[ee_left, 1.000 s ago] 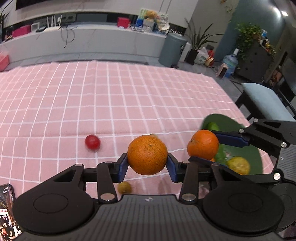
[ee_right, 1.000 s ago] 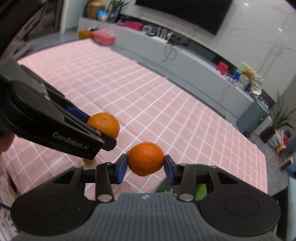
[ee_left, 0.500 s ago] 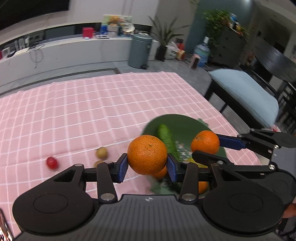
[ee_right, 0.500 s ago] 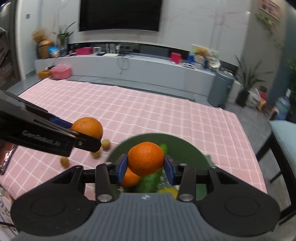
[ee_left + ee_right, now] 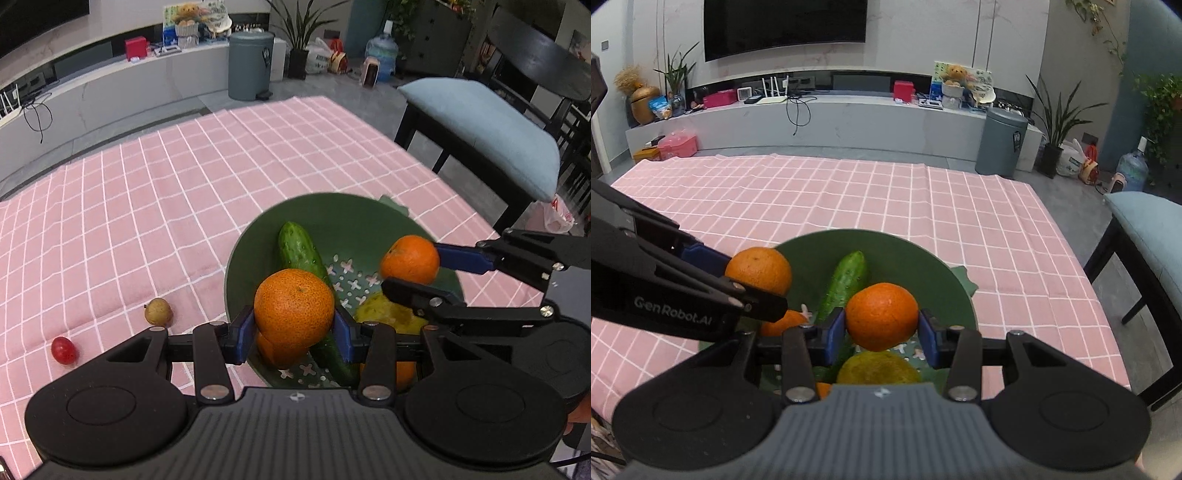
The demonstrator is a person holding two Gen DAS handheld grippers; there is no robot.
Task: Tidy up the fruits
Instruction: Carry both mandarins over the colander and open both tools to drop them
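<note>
My left gripper is shut on an orange and holds it over the near left part of the green colander bowl. My right gripper is shut on a second orange above the same bowl. The right gripper's orange also shows in the left wrist view; the left one shows in the right wrist view. In the bowl lie a cucumber, a yellow fruit and another orange.
A red cherry tomato and a small brown fruit lie on the pink checked tablecloth left of the bowl. A chair with a blue cushion stands past the table's right edge.
Both grippers have carried their oranges to the right, from over the cloth to above the green bowl. The tomato and brown fruit now lie off to the left.
</note>
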